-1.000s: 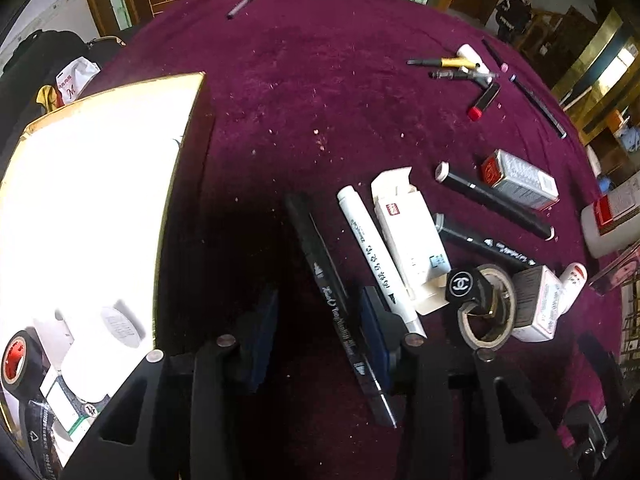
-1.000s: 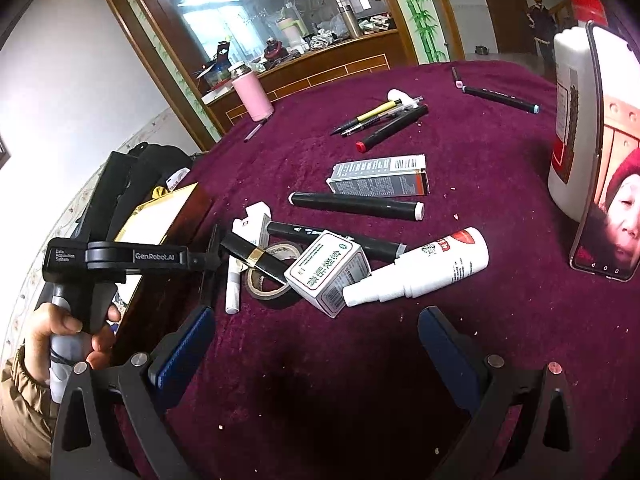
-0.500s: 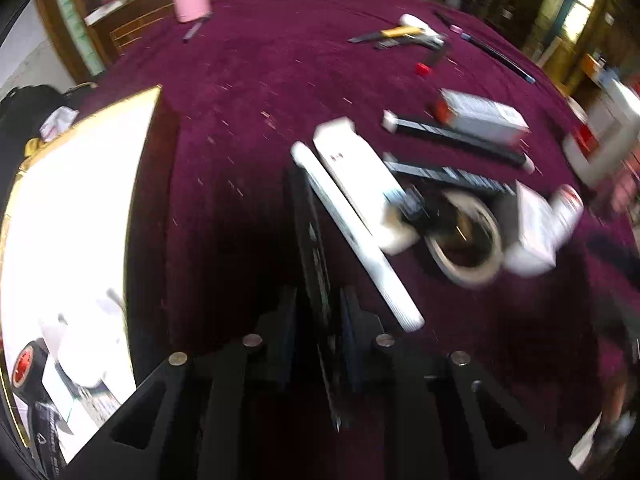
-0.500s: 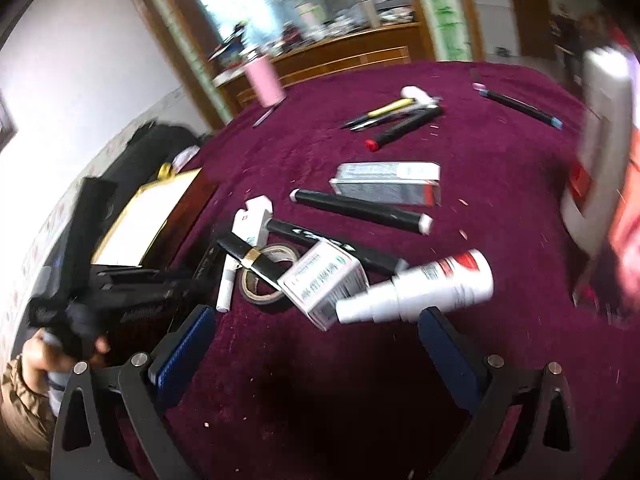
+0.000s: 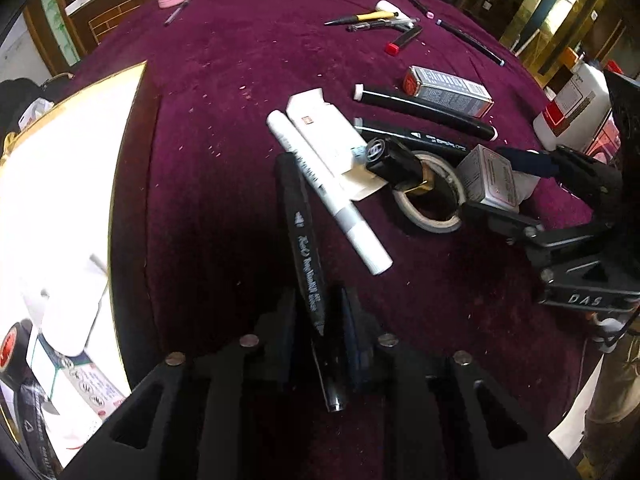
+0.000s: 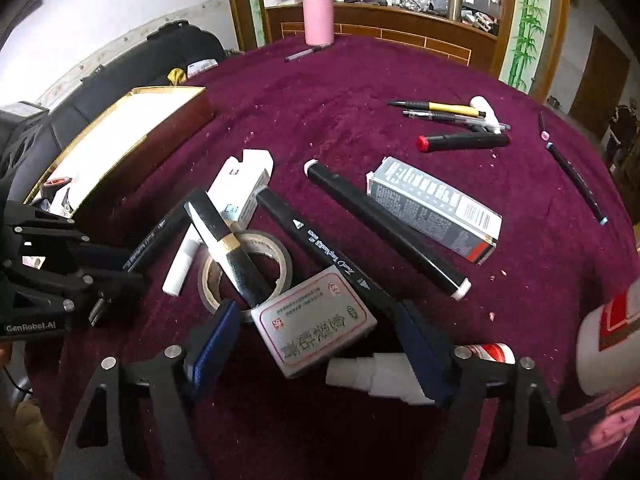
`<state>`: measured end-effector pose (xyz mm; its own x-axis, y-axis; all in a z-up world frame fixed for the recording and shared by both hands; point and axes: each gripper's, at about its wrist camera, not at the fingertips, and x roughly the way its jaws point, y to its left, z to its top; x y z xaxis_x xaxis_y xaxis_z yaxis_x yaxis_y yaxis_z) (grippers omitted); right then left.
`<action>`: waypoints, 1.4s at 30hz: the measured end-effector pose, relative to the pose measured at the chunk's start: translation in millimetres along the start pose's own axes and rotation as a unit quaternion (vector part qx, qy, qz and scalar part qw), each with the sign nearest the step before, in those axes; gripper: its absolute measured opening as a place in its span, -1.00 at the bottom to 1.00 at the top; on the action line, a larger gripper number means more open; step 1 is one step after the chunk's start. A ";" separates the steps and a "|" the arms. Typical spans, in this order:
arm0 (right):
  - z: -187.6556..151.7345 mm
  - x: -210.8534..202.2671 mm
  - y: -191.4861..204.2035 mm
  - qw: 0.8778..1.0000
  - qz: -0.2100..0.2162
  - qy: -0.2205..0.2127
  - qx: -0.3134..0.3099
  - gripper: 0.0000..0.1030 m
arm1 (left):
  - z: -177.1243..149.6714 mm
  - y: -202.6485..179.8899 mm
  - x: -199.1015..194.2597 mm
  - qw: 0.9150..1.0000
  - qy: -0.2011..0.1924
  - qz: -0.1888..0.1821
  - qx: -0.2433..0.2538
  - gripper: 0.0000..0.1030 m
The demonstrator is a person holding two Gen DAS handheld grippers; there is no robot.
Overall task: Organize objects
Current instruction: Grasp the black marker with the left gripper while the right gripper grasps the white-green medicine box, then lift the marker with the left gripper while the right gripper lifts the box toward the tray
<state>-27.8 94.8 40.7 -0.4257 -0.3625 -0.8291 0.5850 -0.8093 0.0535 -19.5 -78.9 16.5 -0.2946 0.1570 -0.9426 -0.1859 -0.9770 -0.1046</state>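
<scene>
Black marker (image 5: 306, 280): pinched in left hand-held gripper (image 5: 320, 320). Silver box (image 6: 316, 318): btwn right hand-held gripper (image 6: 316, 340) pads, spread, just been closing, on counter (image 6: 320, 120).

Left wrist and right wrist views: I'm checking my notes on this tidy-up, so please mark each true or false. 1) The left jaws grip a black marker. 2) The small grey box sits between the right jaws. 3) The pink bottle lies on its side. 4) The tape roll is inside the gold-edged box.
1) True: the left gripper is shut on the black marker.
2) True: the small grey box lies between the right gripper jaws, which have just been closing but are not yet pressing it.
3) False: the pink bottle stands upright.
4) False: the tape roll lies on the tablecloth, outside the gold-edged box.
</scene>
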 end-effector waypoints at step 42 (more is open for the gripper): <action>-14.9 -37.8 15.4 0.991 0.041 -0.082 0.101 0.19 | 3.9 -7.7 2.7 1.000 -0.021 0.012 0.002 -0.69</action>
<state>7.6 102.9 64.5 -0.4986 -0.4876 -0.7167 0.4798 -0.8438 0.2403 -22.6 -70.4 15.9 -0.3382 0.1390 -0.9307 -0.1817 -0.9801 -0.0804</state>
